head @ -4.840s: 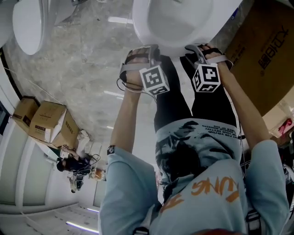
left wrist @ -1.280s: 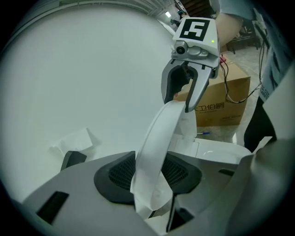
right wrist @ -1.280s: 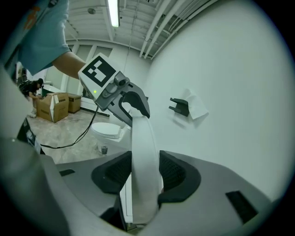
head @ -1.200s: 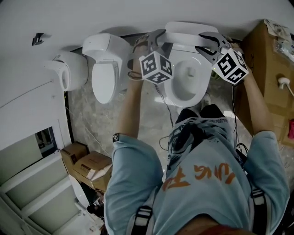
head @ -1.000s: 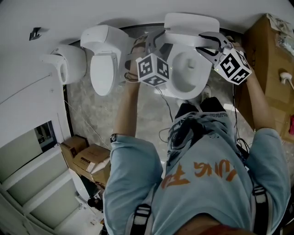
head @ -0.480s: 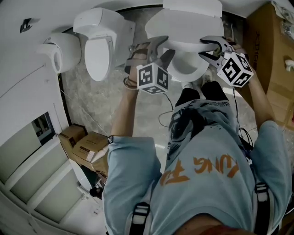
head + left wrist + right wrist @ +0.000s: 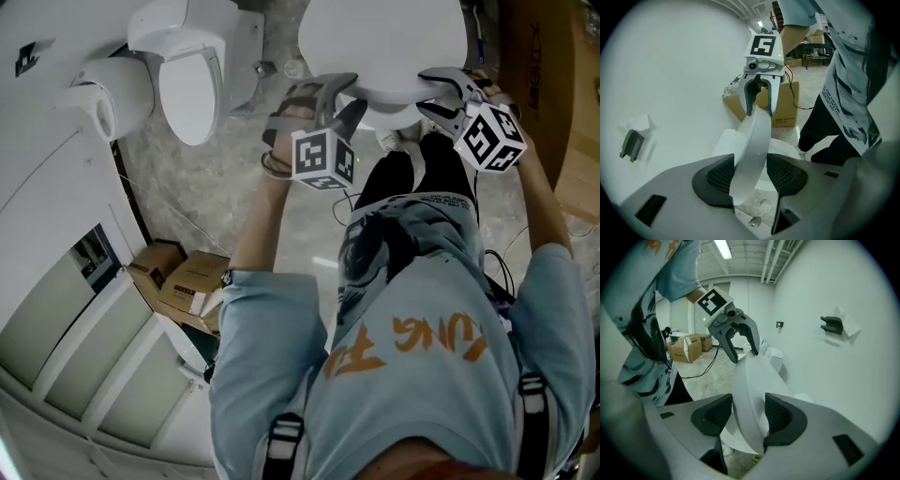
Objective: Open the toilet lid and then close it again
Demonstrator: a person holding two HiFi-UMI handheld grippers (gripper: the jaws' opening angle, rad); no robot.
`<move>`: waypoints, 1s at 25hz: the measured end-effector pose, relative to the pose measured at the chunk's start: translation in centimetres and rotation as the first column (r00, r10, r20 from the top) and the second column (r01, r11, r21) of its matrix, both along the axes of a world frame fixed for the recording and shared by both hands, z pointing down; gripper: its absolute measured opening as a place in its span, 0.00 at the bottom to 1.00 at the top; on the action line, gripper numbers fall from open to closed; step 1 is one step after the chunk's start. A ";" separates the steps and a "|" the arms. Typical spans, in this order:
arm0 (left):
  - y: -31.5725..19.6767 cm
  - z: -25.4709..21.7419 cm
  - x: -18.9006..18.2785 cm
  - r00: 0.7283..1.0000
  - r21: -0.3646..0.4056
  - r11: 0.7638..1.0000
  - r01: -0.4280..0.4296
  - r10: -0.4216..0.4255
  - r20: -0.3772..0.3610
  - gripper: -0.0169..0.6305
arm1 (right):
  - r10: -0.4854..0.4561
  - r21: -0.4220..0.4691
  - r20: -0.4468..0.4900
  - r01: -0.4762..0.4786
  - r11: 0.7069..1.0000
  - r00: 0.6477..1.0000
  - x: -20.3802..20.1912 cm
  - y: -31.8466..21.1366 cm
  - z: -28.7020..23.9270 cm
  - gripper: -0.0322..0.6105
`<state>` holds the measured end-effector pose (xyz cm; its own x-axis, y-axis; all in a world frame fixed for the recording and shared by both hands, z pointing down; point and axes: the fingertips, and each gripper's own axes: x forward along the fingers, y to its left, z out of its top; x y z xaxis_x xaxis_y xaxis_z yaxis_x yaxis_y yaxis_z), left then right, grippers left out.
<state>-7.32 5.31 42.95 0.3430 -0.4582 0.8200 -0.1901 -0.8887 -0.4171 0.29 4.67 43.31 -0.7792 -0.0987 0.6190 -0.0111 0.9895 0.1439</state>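
The white toilet lid (image 7: 384, 42) hangs low over its bowl and hides the opening in the head view. My left gripper (image 7: 343, 92) straddles its front left rim and my right gripper (image 7: 439, 89) its front right rim. In the left gripper view the lid edge (image 7: 754, 140) stands between the pads of the left gripper (image 7: 749, 176), touching both. In the right gripper view the lid (image 7: 747, 385) fills the gap of the right gripper (image 7: 747, 416) in the same way. Both pairs of jaws have just been opening a little, with the lid between them.
A second toilet (image 7: 187, 70) and another white fixture (image 7: 103, 94) stand to the left. Cardboard boxes (image 7: 183, 281) lie on the floor at lower left, and a large carton (image 7: 548, 84) is at right. The person's legs (image 7: 412, 178) stand right at the bowl.
The lid has swung down from upright against the tank to nearly flat over the bowl. Both grippers came down and toward the person with it.
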 end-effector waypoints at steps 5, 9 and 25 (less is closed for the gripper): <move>3.1 3.6 -0.2 0.999 -0.073 0.997 -0.040 0.040 0.008 0.40 | 0.012 -0.049 -0.023 -0.013 0.999 1.000 -0.4 2.9 2.7 0.42; 4.9 6.9 -0.3 0.996 -0.113 0.991 -0.078 0.081 0.028 0.41 | 0.032 -0.094 -0.038 -0.036 0.995 0.999 -0.7 4.4 5.4 0.39; 11.3 19.4 -1.2 0.998 -0.255 0.966 -0.047 0.058 0.033 0.38 | 0.041 -0.116 -0.201 -0.065 0.991 0.979 -1.8 10.8 18.6 0.35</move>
